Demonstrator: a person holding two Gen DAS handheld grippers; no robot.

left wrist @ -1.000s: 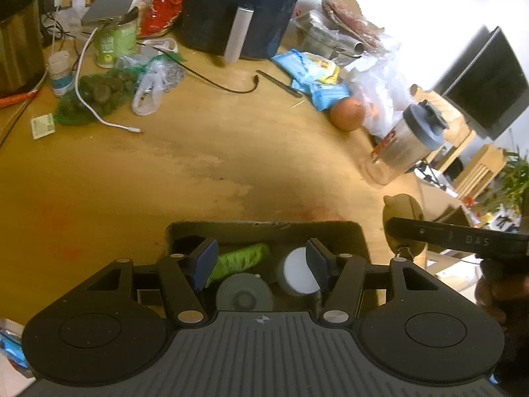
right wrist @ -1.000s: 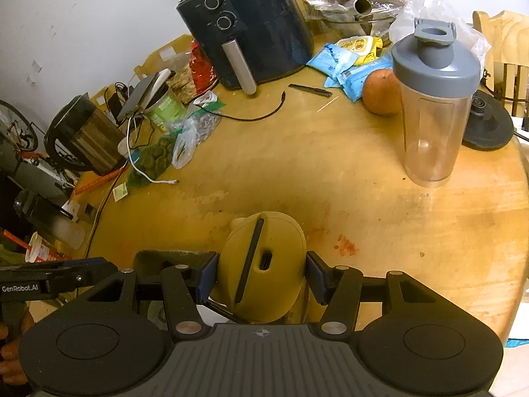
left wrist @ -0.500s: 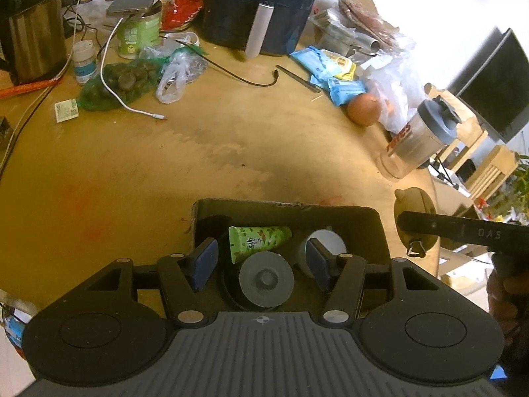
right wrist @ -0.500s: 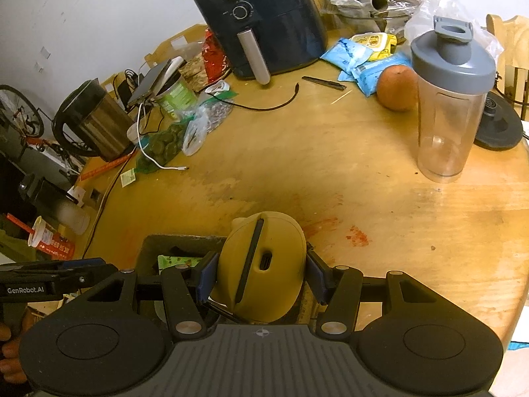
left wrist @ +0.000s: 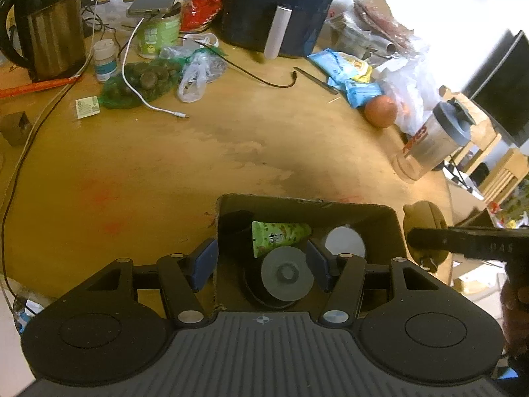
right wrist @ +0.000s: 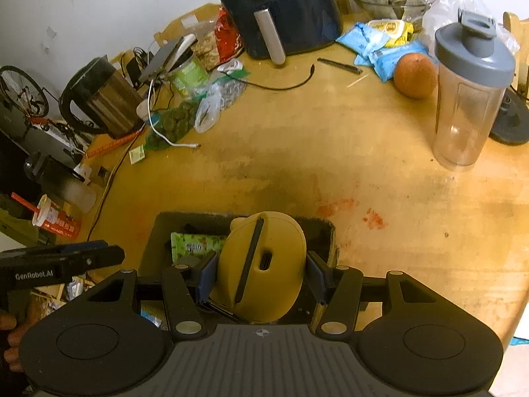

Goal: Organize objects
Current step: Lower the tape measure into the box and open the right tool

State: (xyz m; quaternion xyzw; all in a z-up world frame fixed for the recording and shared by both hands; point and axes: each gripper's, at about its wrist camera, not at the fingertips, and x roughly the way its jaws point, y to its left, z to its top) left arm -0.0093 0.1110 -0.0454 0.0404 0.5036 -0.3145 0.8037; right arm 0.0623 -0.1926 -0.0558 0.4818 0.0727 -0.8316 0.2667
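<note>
A brown cardboard box (left wrist: 307, 206) sits at the near edge of the round wooden table. Inside it lie a green tube (left wrist: 277, 236), a grey round lid (left wrist: 286, 274) and a white round lid (left wrist: 345, 243). My left gripper (left wrist: 261, 263) is open and empty, its fingers straddling the box's left wall. My right gripper (right wrist: 261, 273) is shut on a yellow case (right wrist: 264, 264) and holds it above the box (right wrist: 158, 231). The green tube (right wrist: 195, 244) shows beside the case. The yellow case also shows in the left wrist view (left wrist: 425, 218), just right of the box.
A shaker bottle (right wrist: 469, 89), an orange (right wrist: 415, 76), blue snack packs (right wrist: 373, 41), a black air fryer (right wrist: 281, 10), a kettle (right wrist: 102, 96), a green net bag (left wrist: 142, 81), cables and a green can (left wrist: 158, 34) crowd the table's far half.
Both grippers pulled back toward me and up. The right gripper carried the yellow case left, over the box. The left gripper shifted left across the box's left wall.
</note>
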